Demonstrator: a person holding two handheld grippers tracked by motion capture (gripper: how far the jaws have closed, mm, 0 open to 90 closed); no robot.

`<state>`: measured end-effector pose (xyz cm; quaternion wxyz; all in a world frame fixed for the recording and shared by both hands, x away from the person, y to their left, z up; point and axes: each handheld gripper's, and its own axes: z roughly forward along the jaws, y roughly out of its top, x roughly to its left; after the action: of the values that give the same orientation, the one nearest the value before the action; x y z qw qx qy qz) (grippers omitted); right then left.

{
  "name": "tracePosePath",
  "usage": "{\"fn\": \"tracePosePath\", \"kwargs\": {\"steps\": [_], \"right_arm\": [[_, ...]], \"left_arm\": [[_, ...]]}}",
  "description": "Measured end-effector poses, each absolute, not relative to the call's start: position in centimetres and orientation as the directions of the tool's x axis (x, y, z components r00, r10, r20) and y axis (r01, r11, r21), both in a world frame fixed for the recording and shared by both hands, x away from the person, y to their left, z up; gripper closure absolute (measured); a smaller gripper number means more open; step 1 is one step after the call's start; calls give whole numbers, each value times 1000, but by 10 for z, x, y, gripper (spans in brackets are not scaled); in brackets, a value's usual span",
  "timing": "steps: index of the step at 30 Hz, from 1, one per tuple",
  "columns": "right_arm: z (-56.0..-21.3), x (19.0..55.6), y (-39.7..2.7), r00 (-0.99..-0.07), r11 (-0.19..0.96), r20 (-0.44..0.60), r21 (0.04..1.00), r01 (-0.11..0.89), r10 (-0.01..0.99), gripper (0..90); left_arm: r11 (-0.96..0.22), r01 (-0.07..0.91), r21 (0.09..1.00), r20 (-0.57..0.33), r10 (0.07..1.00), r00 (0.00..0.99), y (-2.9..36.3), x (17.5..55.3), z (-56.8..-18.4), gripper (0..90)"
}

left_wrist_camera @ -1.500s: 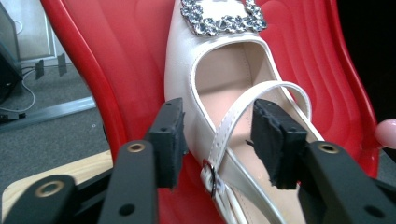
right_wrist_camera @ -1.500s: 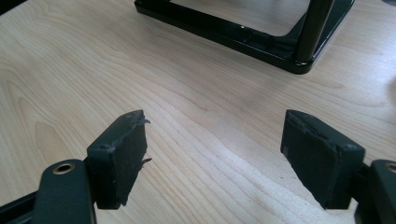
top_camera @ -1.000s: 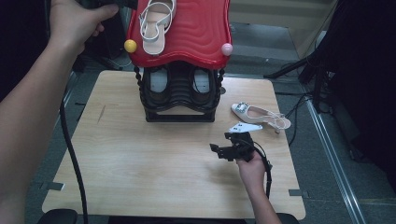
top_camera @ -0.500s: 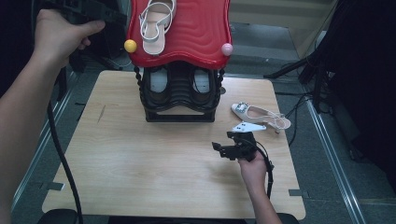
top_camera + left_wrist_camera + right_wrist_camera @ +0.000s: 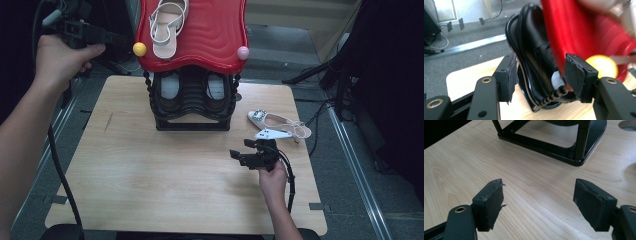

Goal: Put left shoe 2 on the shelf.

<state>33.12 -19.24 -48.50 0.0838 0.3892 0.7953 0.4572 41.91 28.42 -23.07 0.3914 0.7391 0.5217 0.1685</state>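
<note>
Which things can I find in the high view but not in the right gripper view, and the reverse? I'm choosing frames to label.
High view alone: the sandal on the red top shelf, the yellow ball, the pink ball, the white shoe on the table, the left gripper. Right gripper view alone: a close look at the worn pads of the right gripper, jaws open with nothing between them. Both: the wooden table and the black rack base.
</note>
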Motion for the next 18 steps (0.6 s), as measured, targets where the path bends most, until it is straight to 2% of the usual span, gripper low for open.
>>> {"fn": "tracePosePath", "kwargs": {"steps": [9,18], "right_arm": [[-483,334,-194,-653,241,252,787,568,714,238],[-483,334,-193,-659,267,199,802,535,725,208]], "left_arm": [[-158,662,733,-174,896,408,289,413,-271,443],[-160,668,726,-196,884,424,286,404,-306,437]]}}
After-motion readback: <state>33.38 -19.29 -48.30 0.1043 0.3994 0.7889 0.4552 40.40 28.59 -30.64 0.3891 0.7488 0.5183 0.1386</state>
